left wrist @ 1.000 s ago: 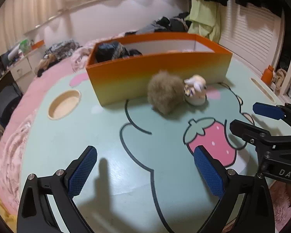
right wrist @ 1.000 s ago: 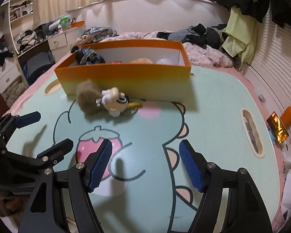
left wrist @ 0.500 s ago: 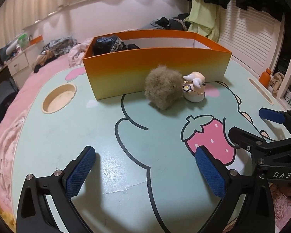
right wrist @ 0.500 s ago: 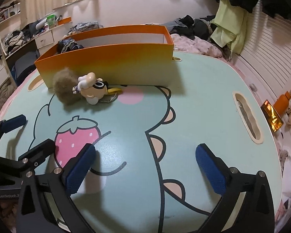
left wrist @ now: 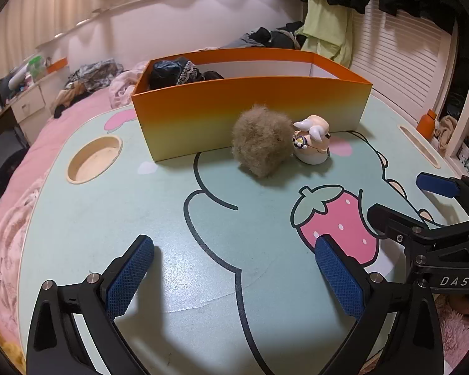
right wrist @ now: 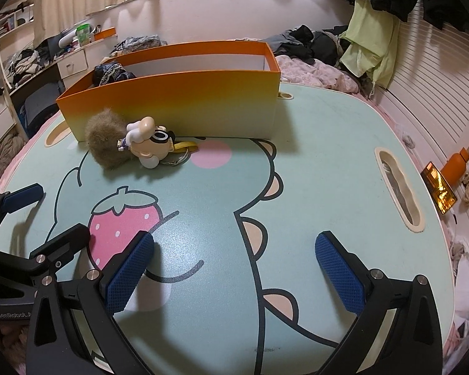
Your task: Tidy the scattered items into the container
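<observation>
Both claws spread wide and empty, left gripper (left wrist: 234, 268) and right gripper (right wrist: 234, 265) low over the near table (left wrist: 140, 218). Fluffy pompom (left wrist: 261, 139) touches the figurine keychain (left wrist: 312, 143), just before the orange box (left wrist: 234, 115).

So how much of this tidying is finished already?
Done: dark clothing already sits in the orange box. In hand: nothing; the left gripper and right gripper are both open and empty. Left: the fluffy pom-pom and toy figure keychain lying outside the box.
</observation>
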`<state>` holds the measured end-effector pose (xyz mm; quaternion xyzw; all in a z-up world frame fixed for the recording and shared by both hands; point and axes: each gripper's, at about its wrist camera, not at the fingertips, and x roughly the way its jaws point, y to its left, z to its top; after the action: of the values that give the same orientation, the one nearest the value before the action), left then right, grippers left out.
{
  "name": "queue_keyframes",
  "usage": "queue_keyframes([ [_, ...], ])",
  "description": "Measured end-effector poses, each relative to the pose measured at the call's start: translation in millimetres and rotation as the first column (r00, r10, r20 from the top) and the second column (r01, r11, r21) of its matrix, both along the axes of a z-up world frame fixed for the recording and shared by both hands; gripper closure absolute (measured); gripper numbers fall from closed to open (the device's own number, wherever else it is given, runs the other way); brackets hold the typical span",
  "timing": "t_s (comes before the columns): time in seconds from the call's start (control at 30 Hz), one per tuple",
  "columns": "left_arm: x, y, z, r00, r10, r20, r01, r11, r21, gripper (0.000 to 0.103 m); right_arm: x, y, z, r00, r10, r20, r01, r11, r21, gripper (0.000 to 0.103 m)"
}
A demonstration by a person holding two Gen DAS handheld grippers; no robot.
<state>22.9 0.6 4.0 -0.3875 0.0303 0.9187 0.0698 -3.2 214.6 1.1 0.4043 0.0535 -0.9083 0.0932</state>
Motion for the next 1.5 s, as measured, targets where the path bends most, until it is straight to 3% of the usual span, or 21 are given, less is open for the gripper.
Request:
queue_keyframes([
  [0.4,-0.4,1.8,-0.4,1.0,-0.002,-0.001,0.002,1.0,0.001,0.0,-6.9,-2.9,8.3,0.999,0.028,0.021,-0.027,0.998,-0.048,0.001],
  [0.5,-0.6,2.0,-0.4,1.0,-0.004,-0.002,0.004,1.0,0.001,0.0,-10.9,-8.5,25.2,0.997,0.075,-0.013,-0.076,0.989,-0.123,0.001],
  [0.6,-0.6,2.1,-0.4,1.0,-0.004,-0.002,0.004,1.0,0.001,0.0,-19.3,-23.6,41.3,0.991,0.118,-0.055,-0.124,0.984,-0.126,0.002],
  [0.77,-0.4,2.3,-0.5,1.0,-0.004,-0.002,0.004,1.0,0.001,0.0,-46.6,-34.1,43.3,0.994,0.109,-0.028,-0.112,0.979,-0.17,0.028],
  [0.93,-0.1,2.0,-0.8,1.0,-0.003,-0.002,0.003,1.0,0.001,0.0,-61.8,-37.8,32.6,0.993,0.113,0.012,-0.109,0.974,-0.2,0.038],
  [1.1,-0.3,2.7,-0.4,1.0,-0.004,-0.002,0.004,1.0,0.002,0.0,-63.1,-49.5,17.5,0.99,0.133,0.043,-0.126,0.984,-0.125,0.046],
  [1.17,-0.2,2.8,-0.6,1.0,-0.004,-0.002,0.004,1.0,0.002,0.0,-61.5,-49.5,18.8,0.986,0.159,0.043,-0.152,0.979,-0.137,0.06],
  [1.27,-0.2,2.7,-0.7,1.0,-0.004,-0.002,0.004,1.0,0.002,0.0,-55.8,-46.7,18.1,0.985,0.17,0.022,-0.166,0.977,-0.131,0.06],
  [1.5,-0.6,3.2,-0.4,1.0,0.0,-0.001,0.0,1.0,0.0,0.0,-30.4,-15.5,26.0,0.985,0.166,-0.038,-0.17,0.953,-0.251,0.06],
])
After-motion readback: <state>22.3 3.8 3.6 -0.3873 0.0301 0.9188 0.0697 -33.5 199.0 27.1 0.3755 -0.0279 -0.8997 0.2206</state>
